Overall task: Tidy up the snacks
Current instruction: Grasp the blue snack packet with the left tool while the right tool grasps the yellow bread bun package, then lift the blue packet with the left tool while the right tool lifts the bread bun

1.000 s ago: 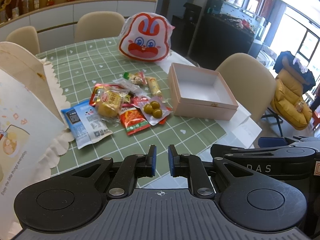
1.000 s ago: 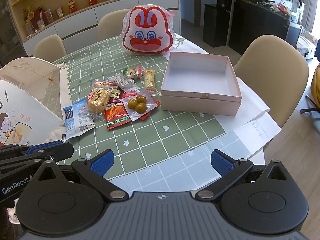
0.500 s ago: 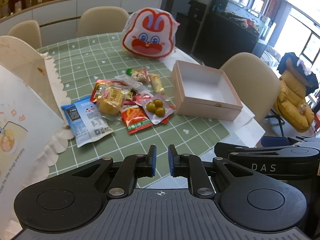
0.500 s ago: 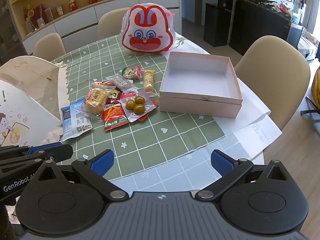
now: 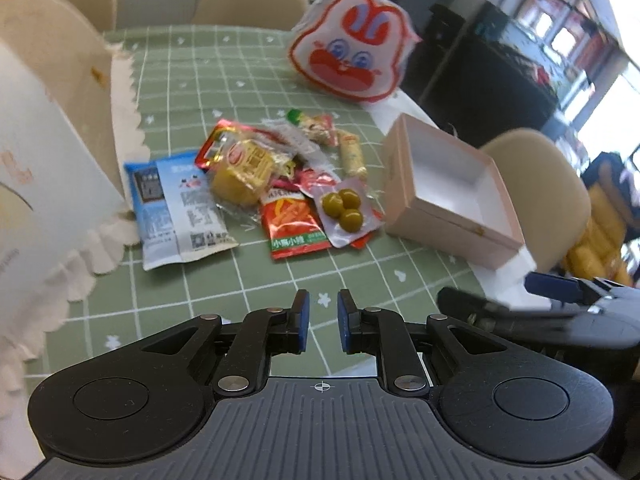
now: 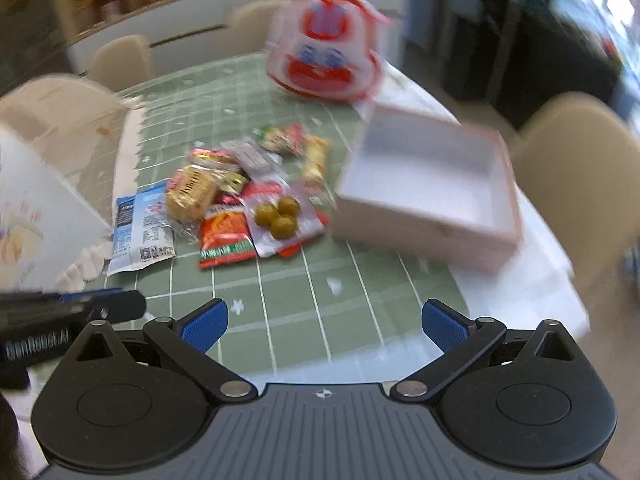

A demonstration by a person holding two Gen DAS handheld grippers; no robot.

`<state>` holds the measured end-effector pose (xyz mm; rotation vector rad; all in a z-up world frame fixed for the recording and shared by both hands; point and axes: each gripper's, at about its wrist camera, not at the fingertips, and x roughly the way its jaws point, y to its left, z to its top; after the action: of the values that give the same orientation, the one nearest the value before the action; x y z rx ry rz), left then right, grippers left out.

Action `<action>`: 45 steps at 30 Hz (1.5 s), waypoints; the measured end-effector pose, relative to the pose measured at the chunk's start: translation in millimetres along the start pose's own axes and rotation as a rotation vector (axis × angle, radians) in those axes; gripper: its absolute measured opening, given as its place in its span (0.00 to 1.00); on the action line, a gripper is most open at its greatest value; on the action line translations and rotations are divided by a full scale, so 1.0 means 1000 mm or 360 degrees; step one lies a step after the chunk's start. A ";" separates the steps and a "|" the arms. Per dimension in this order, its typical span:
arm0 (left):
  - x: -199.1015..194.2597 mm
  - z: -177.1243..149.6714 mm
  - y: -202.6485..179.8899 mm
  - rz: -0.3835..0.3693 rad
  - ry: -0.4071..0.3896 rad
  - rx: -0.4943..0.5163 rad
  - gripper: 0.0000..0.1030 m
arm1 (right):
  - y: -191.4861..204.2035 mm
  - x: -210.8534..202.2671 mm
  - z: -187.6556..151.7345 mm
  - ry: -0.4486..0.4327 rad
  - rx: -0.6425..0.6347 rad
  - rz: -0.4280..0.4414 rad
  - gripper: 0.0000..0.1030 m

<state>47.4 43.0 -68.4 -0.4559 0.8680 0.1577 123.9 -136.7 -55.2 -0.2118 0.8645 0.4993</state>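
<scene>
Logging crinkly foil snack packets (image 5: pixel 280 188) heaped mid-table, left of my square pink cardboard box (image 5: pixel 452 192). Left gripper (image 5: pixel 323 326): jaws barely parted, just opening, empty. Right gripper (image 6: pixel 323 322): spread wide; its view is blurred.

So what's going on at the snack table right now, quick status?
Left hand-held gripper nearly shut, empty, jaws just opening; right hand-held gripper wide open, empty. Snack pile untouched beside the empty pink box. Nothing in the way.
</scene>
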 end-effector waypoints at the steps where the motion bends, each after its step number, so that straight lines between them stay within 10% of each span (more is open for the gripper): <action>1: 0.006 0.001 0.007 0.0000 -0.0002 -0.0037 0.17 | 0.003 0.007 0.000 -0.0011 -0.0080 0.0005 1.00; 20: 0.059 0.040 0.144 0.0449 -0.0224 -0.0630 0.17 | 0.039 0.127 0.068 0.0065 -0.0203 0.0607 1.00; 25: 0.063 0.037 0.140 0.0417 -0.0173 -0.0577 0.18 | 0.079 0.172 0.105 0.0115 -0.0100 0.0628 1.00; 33: 0.071 0.037 0.151 0.0334 -0.0195 -0.0641 0.21 | 0.099 0.185 0.094 0.0157 -0.0237 0.0553 0.61; 45: 0.060 0.021 0.112 -0.0193 0.0059 -0.0470 0.23 | 0.067 0.146 0.043 0.0371 -0.0121 0.0834 0.54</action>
<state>65.7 149.9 -138.7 -0.7880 0.8539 0.1673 198.9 -13.9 -138.8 -0.1114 1.1348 1.0119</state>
